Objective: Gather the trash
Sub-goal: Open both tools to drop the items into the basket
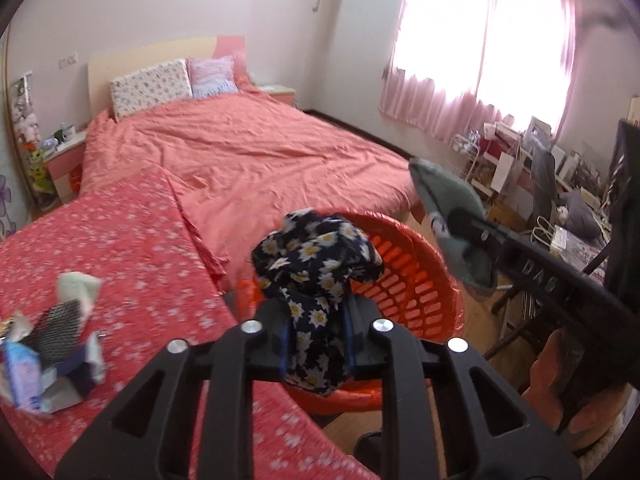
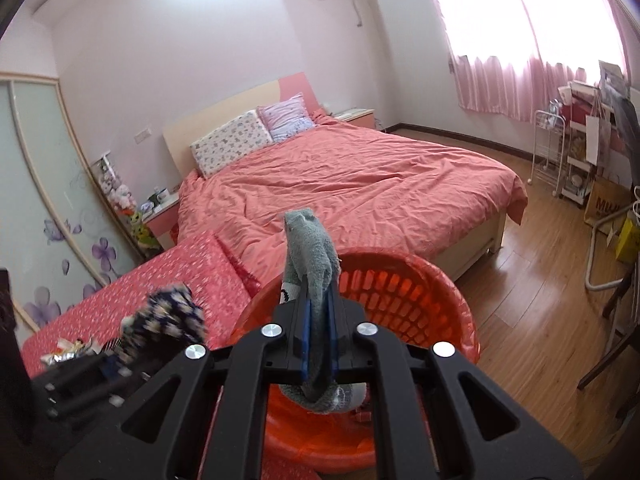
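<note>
Left claw (image 1: 316,332): closed on a dark daisy-print cloth (image 1: 316,264), which is held above the near rim of the orange basket (image 1: 424,280).
Right claw (image 2: 318,336): closed on a grey sock (image 2: 310,248), which is held over the basket's open mouth.
Task items: both pieces are carried in the claws, not yet in the basket; more litter (image 1: 44,360) (wrappers, a mesh pad, a blue packet) is left on the floral cover at the left.
Risk, drop: the daisy-print cloth is judged likely to land on the rim or the floor if it is released from where it hangs, since only part of it is over the opening.
Risk, snag: either soft piece could be caught on a pad and dragged back out.
Risk, collision: the two claws are held close together, so they could be knocked against each other.
Surface: a red floral cover (image 1: 132,248), next to a coral bed (image 2: 360,188).
Room: pink curtains, wooden floor, cluttered shelves at the right.
</note>
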Available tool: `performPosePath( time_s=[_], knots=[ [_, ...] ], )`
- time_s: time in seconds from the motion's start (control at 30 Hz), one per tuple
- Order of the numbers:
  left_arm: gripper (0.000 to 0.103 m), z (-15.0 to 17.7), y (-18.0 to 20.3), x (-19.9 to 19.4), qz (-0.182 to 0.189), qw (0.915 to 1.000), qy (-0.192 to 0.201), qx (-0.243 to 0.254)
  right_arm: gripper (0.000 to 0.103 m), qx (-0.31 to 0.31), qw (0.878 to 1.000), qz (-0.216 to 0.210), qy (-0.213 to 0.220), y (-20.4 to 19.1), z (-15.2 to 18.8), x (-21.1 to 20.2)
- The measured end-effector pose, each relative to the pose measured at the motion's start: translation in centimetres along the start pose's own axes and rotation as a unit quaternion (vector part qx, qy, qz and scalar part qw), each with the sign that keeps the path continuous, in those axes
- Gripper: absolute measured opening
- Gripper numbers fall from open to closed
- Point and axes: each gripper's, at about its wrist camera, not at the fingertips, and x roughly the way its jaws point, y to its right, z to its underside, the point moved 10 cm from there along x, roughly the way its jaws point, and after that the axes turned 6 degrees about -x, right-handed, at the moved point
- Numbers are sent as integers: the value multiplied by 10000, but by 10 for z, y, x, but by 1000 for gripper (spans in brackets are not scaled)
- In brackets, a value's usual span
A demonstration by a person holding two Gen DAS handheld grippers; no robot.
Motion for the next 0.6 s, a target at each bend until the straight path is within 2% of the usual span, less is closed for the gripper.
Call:
performPosePath(
  time_s=[0.07, 0.17, 0.33, 0.47, 0.6],
  knots=[
    [42, 1, 0, 16, -172, 9998, -36, 92, 33, 70, 10000, 1, -39, 6, 2, 6],
    [44, 5, -8, 35, -325, 9993, -173, 86, 44, 118, 9998, 59, -144, 13, 7, 15],
    [47, 12, -29, 32, -532, 9984, -172, -14, 54, -35, 9994, 297, -180, 14, 16, 10],
    [54, 18, -53, 6, -761, 9971, -13, -25, 57, -246, 9987, 394, -226, 5, 21, 4],
    [58, 24, -80, -28, -1039, 9945, 132, -92, 58, -489, 9980, 308, -273, -18, 27, 1]
  ],
)
